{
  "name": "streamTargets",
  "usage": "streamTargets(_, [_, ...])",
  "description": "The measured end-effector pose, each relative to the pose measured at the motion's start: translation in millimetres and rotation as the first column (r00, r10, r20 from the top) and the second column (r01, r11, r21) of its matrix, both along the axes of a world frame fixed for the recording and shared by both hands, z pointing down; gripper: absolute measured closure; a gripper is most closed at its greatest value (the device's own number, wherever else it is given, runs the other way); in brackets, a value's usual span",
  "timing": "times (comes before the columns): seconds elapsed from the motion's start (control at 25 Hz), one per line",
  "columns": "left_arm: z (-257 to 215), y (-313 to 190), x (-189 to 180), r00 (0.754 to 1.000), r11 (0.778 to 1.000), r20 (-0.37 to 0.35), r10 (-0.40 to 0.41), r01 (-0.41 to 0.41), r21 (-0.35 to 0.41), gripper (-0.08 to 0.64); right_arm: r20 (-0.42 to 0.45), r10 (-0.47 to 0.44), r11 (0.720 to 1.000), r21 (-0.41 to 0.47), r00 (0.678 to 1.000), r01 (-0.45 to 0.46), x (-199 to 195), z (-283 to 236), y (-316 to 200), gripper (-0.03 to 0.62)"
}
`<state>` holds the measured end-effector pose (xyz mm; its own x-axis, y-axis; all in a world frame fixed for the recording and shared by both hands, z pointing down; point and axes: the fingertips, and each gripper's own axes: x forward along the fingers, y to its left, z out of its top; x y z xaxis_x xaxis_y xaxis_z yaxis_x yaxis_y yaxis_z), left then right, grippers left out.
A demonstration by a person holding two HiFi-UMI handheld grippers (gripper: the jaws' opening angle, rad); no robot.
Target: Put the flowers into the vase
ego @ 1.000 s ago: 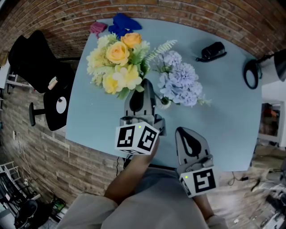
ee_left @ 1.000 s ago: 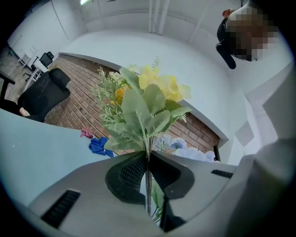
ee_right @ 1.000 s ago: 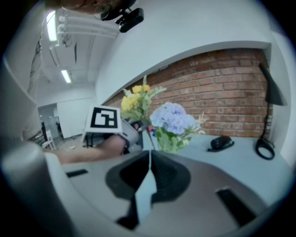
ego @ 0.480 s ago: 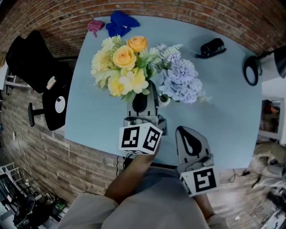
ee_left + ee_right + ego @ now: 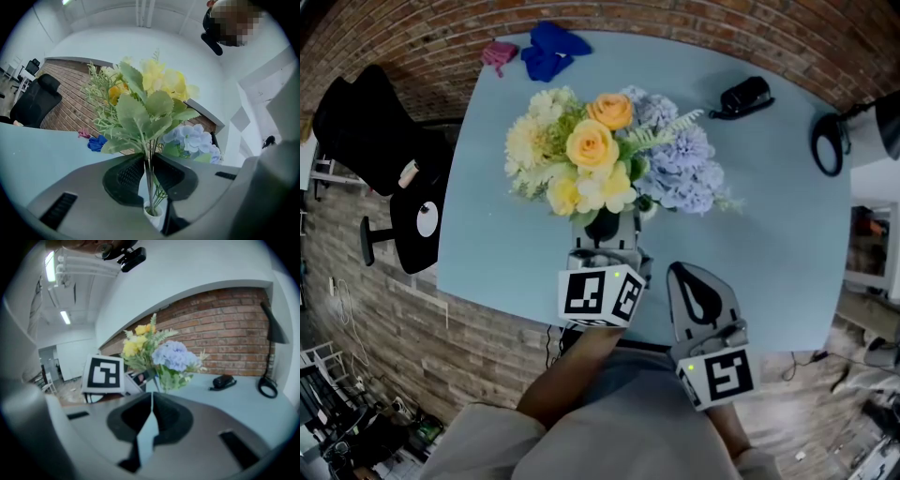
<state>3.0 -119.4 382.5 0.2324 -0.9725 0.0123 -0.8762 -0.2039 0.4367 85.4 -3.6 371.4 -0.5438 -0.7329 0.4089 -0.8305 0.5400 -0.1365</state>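
A bunch of yellow and peach flowers (image 5: pixel 591 155) stands upright in my left gripper (image 5: pixel 602 222), its heads touching the lilac hydrangeas (image 5: pixel 680 169). In the left gripper view the thin green stems (image 5: pixel 150 178) run down between the jaws, and their ends sit in the mouth of a small white vase (image 5: pixel 153 213). The left jaws have just been opening a little, and their tips still touch the stems. My right gripper (image 5: pixel 686 274) rests low at the table's near edge, shut and empty, its jaws meeting in its own view (image 5: pixel 151 397).
On the pale blue table (image 5: pixel 769 234) lie a black stapler-like object (image 5: pixel 745 98) at the far right and blue (image 5: pixel 553 47) and pink (image 5: pixel 500 54) cloths at the far edge. A black lamp (image 5: pixel 834 145) stands at right, a black chair (image 5: pixel 380 141) at left.
My left gripper has carried the yellow bunch to the right, up against the lilac hydrangeas. The right gripper has stayed where it was.
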Motion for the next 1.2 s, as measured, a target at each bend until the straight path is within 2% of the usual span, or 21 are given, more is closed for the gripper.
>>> streamTargets(0.36, [17.5, 5.1, 0.8, 0.999, 0.999, 0.018, 0.031, -0.030, -0.036, 0.416, 0.006, -0.005, 1.000, -0.003, 1.000, 0.005, -2.8, 3.4, 1.3, 0.568])
streamTargets(0.96, [28.0, 13.1, 8.0, 0.995, 0.993, 0.013, 0.100, -0.099, -0.059, 0.344, 0.008, -0.009, 1.000, -0.004, 1.000, 0.009, -10.0, 0.4, 1.4, 0.568])
streamTargets(1.2, [33.5, 21.1, 10.6, 0.993, 0.991, 0.014, 0.115, -0.114, -0.069, 0.337, 0.010, 0.002, 1.000, -0.001, 1.000, -0.002, -10.3, 0.7, 4.4, 0.568])
